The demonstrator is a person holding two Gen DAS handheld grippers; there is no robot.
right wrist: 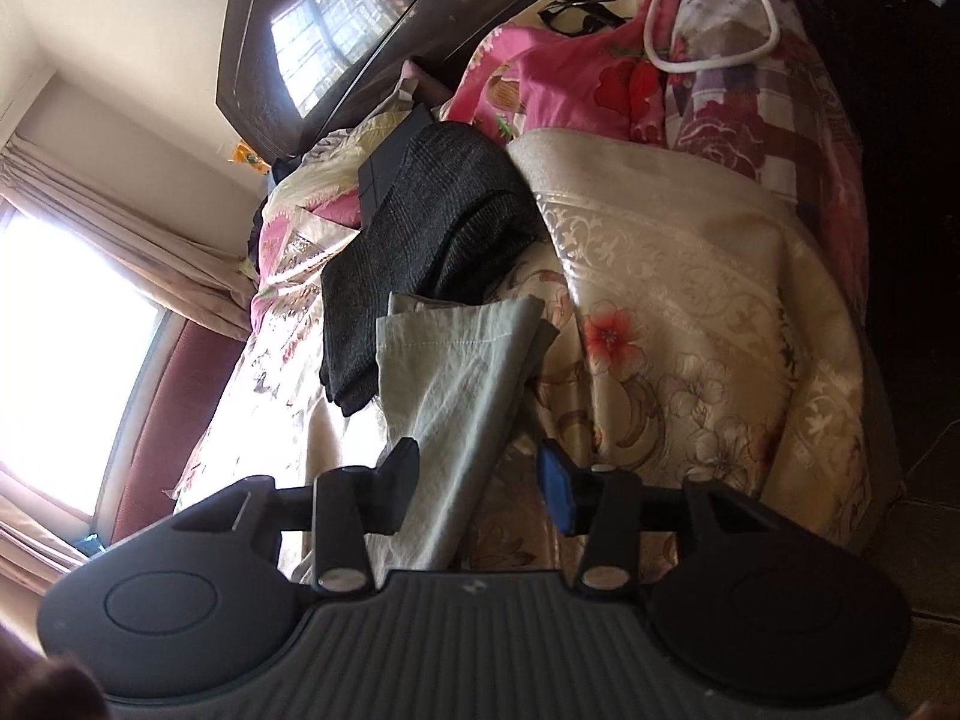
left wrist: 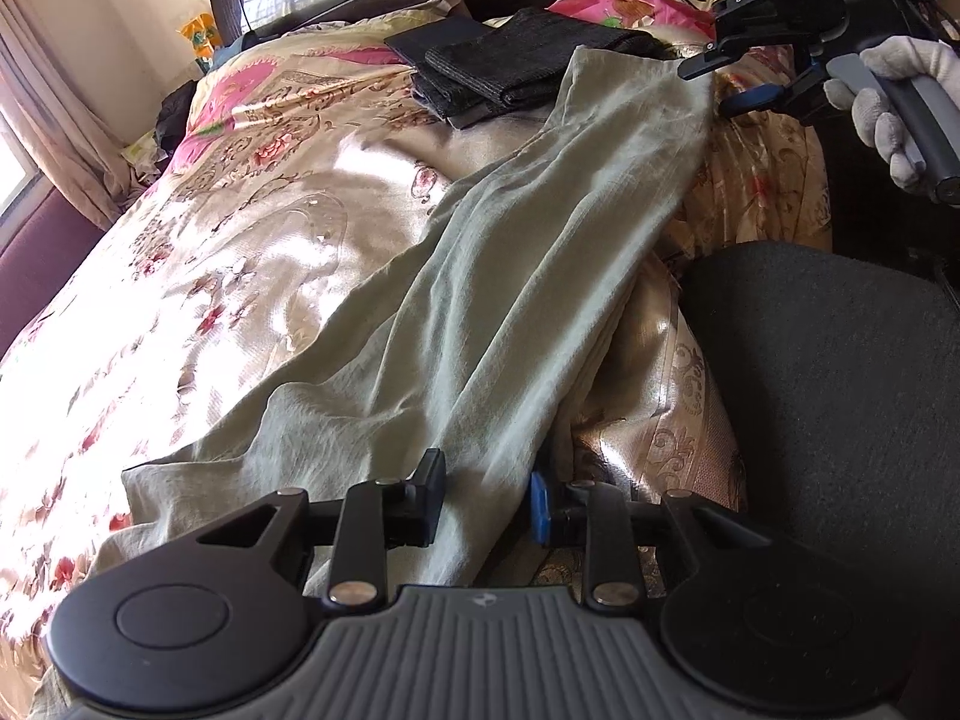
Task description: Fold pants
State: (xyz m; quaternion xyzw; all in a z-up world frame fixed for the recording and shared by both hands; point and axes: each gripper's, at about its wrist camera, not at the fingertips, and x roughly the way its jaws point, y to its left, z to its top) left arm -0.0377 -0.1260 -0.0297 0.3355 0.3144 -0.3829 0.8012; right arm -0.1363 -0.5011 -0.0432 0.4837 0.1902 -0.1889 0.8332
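Across the bed (left wrist: pixel 198 276) with its shiny floral cover we've got the pale green pants (left wrist: pixel 480 300) stretched out long, running from right in front of our left gripper (left wrist: pixel 487 498) up to the far end, where our right gripper (left wrist: pixel 717 81) sits. That makes the pants the main thing here, lying diagonally near the bed's edge, partly on the cover and partly lifted.

From the left wrist view, our left gripper has its jaws spread fairly wide with the pants' fabric passing between them, so it's not pinching yet as far as we can see. From the right wrist view, the right gripper (right wrist: pixel 480 486) is similar: jaws well apart, and the hem end of the pants (right wrist: pixel 456 372) runs up between the fingers. Whether the cloth is touching a pad, we can't tell.

Just past that hem lies a folded dark grey garment (right wrist: pixel 420 246), touching the pants' end. Behind it stands the dark glossy headboard (right wrist: pixel 336 30), with pink floral bedding (right wrist: pixel 576 78) piled at the head. Curtains (right wrist: pixel 114 240) and a bright window (right wrist: pixel 66 348) are off to the side. A white-gloved hand (left wrist: pixel 894 102) holds the right gripper's handle.
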